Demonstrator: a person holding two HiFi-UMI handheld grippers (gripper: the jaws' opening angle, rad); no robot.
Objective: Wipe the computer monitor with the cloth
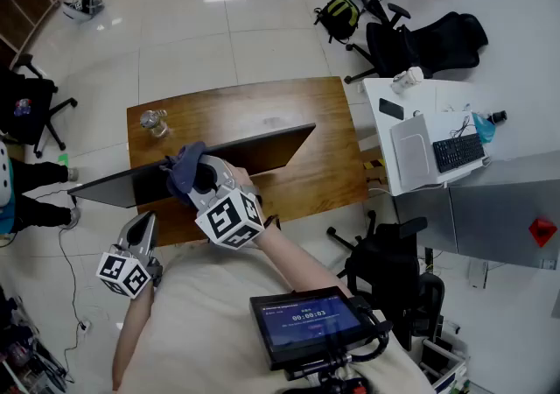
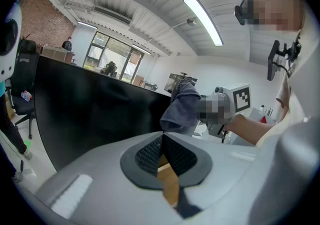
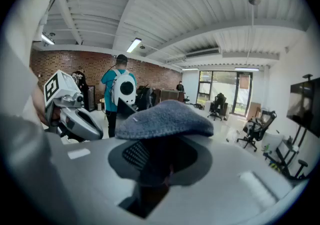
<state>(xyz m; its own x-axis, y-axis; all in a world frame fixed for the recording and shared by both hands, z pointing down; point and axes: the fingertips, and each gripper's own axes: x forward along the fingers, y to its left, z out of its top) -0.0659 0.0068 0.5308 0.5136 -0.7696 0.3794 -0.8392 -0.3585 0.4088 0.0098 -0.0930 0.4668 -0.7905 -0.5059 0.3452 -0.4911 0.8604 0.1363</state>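
A black computer monitor (image 1: 254, 149) stands along the wooden table (image 1: 324, 165); its dark screen (image 2: 95, 114) fills the left of the left gripper view. My right gripper (image 1: 197, 175) is shut on a blue-grey cloth (image 1: 184, 165) and holds it against the monitor's upper edge, left of centre. In the right gripper view the cloth (image 3: 167, 118) bulges over the jaws of the right gripper (image 3: 165, 141). My left gripper (image 1: 143, 224) hangs below and left of the monitor, off the table, with its jaws together and nothing between them. From the left gripper (image 2: 162, 139), the cloth (image 2: 182, 106) shows pressed to the screen.
A glass jar (image 1: 155, 123) sits at the table's far left corner. To the right, a white desk (image 1: 385, 134) carries a laptop and a keyboard (image 1: 458, 152). Office chairs (image 1: 420, 44) stand around. A person with a backpack (image 3: 119, 91) stands in the room's background.
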